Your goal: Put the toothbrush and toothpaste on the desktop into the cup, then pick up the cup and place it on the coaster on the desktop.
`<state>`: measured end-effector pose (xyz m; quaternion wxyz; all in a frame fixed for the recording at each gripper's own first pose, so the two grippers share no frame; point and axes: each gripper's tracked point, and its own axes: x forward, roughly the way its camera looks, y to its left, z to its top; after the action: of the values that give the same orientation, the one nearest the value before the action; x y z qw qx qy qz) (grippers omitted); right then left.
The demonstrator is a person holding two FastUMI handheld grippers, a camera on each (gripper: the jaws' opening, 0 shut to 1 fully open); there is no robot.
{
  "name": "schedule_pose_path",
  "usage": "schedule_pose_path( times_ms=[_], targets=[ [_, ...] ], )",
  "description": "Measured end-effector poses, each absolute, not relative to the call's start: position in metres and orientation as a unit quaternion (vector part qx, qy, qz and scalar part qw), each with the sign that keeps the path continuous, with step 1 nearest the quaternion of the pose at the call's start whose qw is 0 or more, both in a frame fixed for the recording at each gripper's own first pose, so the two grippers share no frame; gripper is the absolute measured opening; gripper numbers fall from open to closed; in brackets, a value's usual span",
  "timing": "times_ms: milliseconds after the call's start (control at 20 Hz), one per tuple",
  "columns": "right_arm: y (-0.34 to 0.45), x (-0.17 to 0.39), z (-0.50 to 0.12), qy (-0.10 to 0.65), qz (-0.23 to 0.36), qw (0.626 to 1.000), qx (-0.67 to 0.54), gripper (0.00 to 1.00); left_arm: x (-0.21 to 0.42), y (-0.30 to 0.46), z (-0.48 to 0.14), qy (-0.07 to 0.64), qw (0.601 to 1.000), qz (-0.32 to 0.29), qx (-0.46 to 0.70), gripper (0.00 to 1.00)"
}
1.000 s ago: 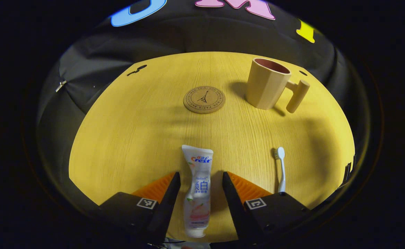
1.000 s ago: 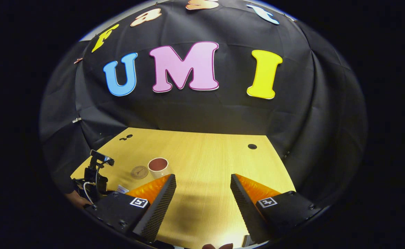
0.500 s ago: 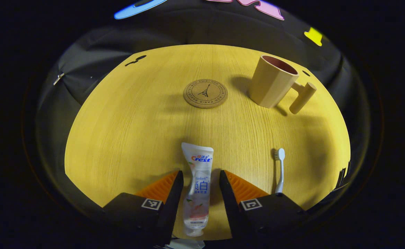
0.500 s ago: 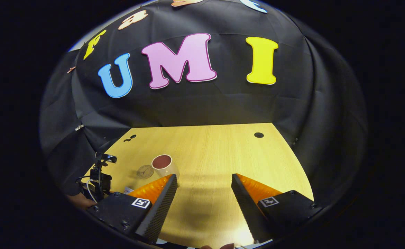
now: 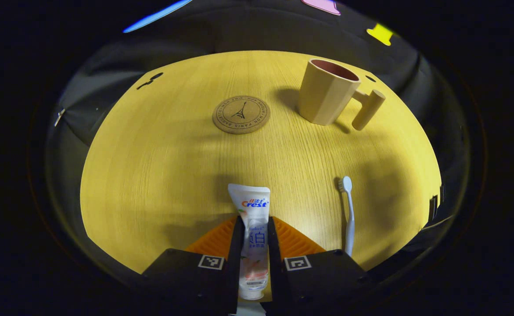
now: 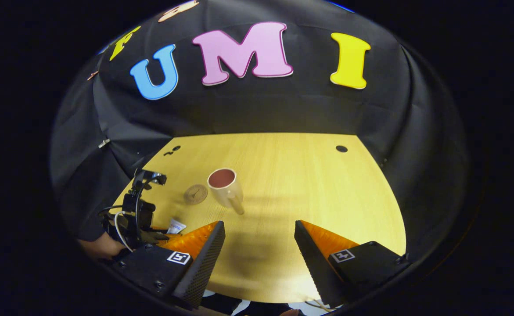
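On the desktop, empty cup; left tongs pinching toothpaste, right tongs spread.

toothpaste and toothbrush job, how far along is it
Nothing is finished: the cup is empty and stands beside the coaster. In hand: the left tool is shut on the toothpaste. Left to do: toothpaste into the cup, then the toothbrush lying on the desktop, then the cup onto the coaster. The right tool is open.
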<state>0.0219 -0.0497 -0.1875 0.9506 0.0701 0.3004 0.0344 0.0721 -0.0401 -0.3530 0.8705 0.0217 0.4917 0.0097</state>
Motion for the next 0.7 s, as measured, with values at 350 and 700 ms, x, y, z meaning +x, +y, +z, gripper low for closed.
schedule_pose_path(
  times_ms=[350, 700],
  targets=[
    [0.031, 0.016, -0.271, 0.413, 0.042, 0.905, 0.092, 0.99, 0.070, -0.036, -0.351, 0.505, 0.862, -0.021, 0.017, 0.29],
    [0.069, 0.023, -0.321, 0.464, 0.017, 0.884, 0.054, 0.93, 0.058, -0.021, -0.336, 0.506, 0.859, -0.063, -0.035, 0.22]
  ],
)
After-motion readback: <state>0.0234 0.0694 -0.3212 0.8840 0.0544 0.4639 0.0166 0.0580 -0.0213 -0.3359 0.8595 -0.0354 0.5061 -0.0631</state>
